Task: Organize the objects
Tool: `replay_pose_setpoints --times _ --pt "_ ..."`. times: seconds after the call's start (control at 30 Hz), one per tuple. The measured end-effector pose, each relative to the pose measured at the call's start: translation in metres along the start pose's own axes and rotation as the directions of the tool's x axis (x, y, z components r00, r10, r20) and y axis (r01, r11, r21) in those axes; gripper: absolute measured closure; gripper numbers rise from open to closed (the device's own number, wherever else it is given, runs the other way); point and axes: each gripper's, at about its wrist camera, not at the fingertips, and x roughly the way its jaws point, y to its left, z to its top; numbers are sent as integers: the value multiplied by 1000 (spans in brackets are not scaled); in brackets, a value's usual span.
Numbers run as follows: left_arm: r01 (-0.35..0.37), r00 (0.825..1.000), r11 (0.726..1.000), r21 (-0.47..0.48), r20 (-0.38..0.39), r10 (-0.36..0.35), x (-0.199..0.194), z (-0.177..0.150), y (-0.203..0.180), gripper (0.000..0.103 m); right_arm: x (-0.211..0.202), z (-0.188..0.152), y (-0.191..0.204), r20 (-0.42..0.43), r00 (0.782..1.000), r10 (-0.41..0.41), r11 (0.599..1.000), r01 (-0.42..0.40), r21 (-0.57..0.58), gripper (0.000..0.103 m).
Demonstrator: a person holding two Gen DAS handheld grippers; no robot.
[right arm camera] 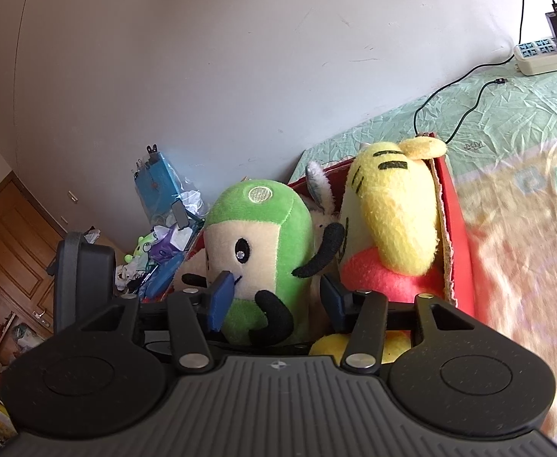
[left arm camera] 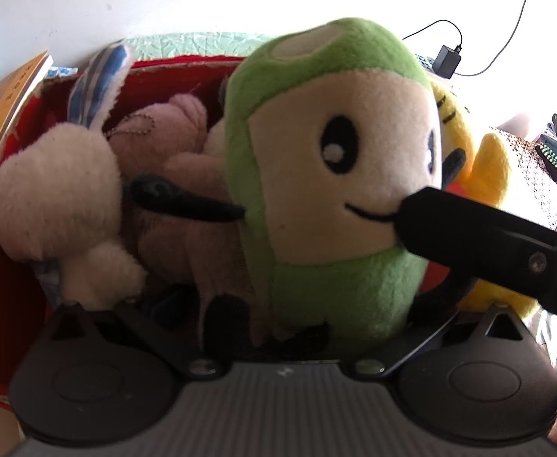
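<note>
We observed the green plush toy (right arm camera: 255, 251) standing upright in the red box (right arm camera: 459, 251), just beside the yellow plush toy (right arm camera: 392, 221). The right gripper (right arm camera: 276, 297) straddled the green toy's lower body, the blue pads (right arm camera: 221, 301) touching it on either side, so we read the toy as pinched. The left gripper (left arm camera: 278, 327) sat close under the same toy; its fingers were hidden, so we could not tell their state. A white rabbit plush (left arm camera: 53, 194) lay at the box's other end.

Green-and-cream plush toy (right arm camera: 263, 251) upright in the red box (right arm camera: 459, 228), beside a yellow plush (right arm camera: 392, 209).
</note>
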Motion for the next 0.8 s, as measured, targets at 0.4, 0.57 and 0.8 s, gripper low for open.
replay_pose_setpoints --times 0.4,0.57,0.8 --pt "-1 999 1000 12 37 1 0 8 -2 0 -9 -8 9 10 997 -73 996 73 -55 54" --pt "-3 999 1000 9 47 3 -1 11 -3 0 -20 -10 10 25 993 -116 992 117 -38 55" --pt "-192 975 980 58 125 184 -36 10 -11 0 -53 -8 13 114 960 -255 964 261 -43 51"
